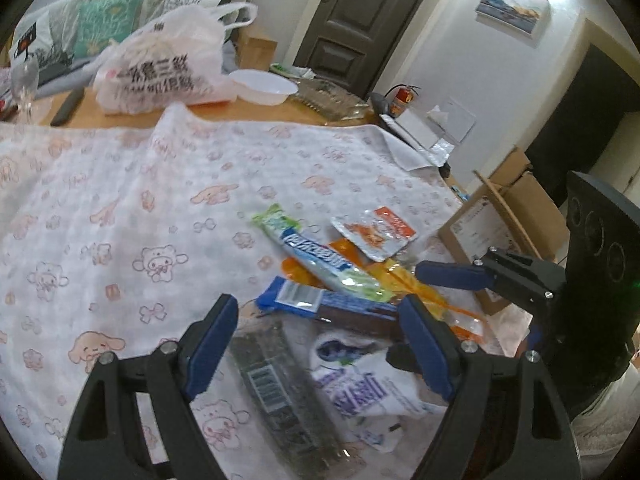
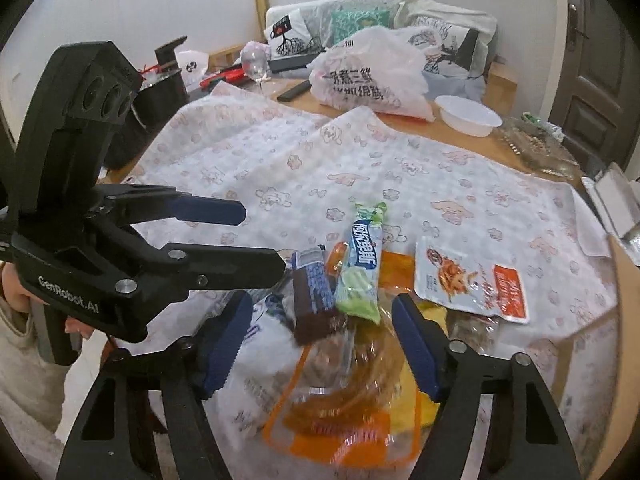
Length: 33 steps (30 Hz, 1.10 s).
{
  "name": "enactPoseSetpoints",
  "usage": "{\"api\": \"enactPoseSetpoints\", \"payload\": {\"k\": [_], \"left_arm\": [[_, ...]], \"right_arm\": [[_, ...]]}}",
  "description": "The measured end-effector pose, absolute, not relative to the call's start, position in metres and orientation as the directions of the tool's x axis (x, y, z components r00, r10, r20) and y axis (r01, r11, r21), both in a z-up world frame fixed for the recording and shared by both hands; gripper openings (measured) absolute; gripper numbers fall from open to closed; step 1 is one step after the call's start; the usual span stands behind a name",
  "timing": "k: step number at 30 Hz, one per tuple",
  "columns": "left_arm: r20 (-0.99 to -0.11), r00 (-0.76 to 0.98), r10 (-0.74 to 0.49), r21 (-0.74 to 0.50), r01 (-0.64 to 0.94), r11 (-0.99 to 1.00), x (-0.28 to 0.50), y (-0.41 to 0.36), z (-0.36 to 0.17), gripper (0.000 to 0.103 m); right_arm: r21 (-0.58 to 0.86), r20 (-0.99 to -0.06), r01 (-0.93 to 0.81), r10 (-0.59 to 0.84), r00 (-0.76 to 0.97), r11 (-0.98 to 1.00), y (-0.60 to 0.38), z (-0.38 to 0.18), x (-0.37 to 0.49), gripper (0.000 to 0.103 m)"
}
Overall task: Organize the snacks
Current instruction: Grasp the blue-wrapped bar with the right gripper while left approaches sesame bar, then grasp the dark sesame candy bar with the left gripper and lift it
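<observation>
Your snacks lie in one loose heap on the patterned cloth (image 1: 132, 208) that covers the table (image 1: 256, 110), at the cloth's near right corner.

Take the green candy pack (image 1: 320, 258) as your landmark: it lies on top, slanting across the heap. Beyond it to the right, flat on the cloth, sits the silver pouch (image 1: 374, 232) with the red corner. Just under the green candy pack's near end the blue wafer bar (image 1: 320, 300) crosses it, and orange and yellow wrappers (image 1: 412, 284) show underneath both. Nearer to you than the green candy pack lie a dark seaweed pack (image 1: 276, 384) and a white bag (image 1: 360, 388) with purple print.

Your left gripper (image 1: 316, 344) hangs over the near part of the heap with its jaws spread wide; the seaweed pack and the white bag show between the blue pads, neither pinched. Your right gripper (image 2: 320, 344) hovers just on your side of the green candy pack, over a clear bag (image 2: 348, 392) with orange trim. Its jaws stand apart on either side of that bag, and no pad presses on it.

Far beyond the green candy pack, past the cloth's edge, a white plastic bag (image 1: 160, 68) and a white bowl (image 1: 264, 86) stand on bare wood.
</observation>
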<state>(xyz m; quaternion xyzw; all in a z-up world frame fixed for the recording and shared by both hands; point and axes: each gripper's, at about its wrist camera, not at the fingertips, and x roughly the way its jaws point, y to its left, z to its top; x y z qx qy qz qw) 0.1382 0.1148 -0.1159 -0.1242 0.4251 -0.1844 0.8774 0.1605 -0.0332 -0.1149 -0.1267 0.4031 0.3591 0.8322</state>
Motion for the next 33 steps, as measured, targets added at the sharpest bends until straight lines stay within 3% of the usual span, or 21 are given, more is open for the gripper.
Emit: {"api": "enactPoseSetpoints", "payload": {"k": [6, 8, 17, 22, 24, 33], "left_arm": [[-0.711, 0.544, -0.446, -0.402, 0.206, 0.892, 0.151, 0.12, -0.132, 0.08], [-0.716, 0.535, -0.45, -0.409, 0.201, 0.89, 0.153, 0.122, -0.137, 0.08], [-0.729, 0.527, -0.437, -0.405, 0.183, 0.896, 0.148, 0.125, -0.144, 0.08], [-0.761, 0.506, -0.406, -0.365, 0.182, 0.913, 0.137, 0.12, -0.152, 0.058], [-0.766, 0.512, -0.388, -0.35, 0.173, 0.921, 0.128, 0.121, -0.154, 0.053], [-0.801, 0.504, -0.322, -0.28, 0.159, 0.947, 0.087, 0.117, -0.155, 0.051]], "right_arm": [[0.094, -0.775, -0.728, 0.509, 0.375, 0.679, -0.022, -0.131, 0.172, 0.049], [0.085, -0.788, -0.737, 0.498, 0.362, 0.671, -0.018, -0.137, 0.176, 0.023], [0.043, -0.763, -0.673, 0.459, 0.455, 0.738, -0.043, -0.127, 0.17, 0.02], [0.069, -0.789, -0.641, 0.435, 0.435, 0.765, -0.058, -0.128, 0.169, 0.02], [0.063, -0.796, -0.64, 0.426, 0.431, 0.766, -0.06, -0.131, 0.167, 0.02], [0.057, -0.787, -0.641, 0.429, 0.442, 0.765, -0.063, -0.134, 0.162, 0.02]]}}
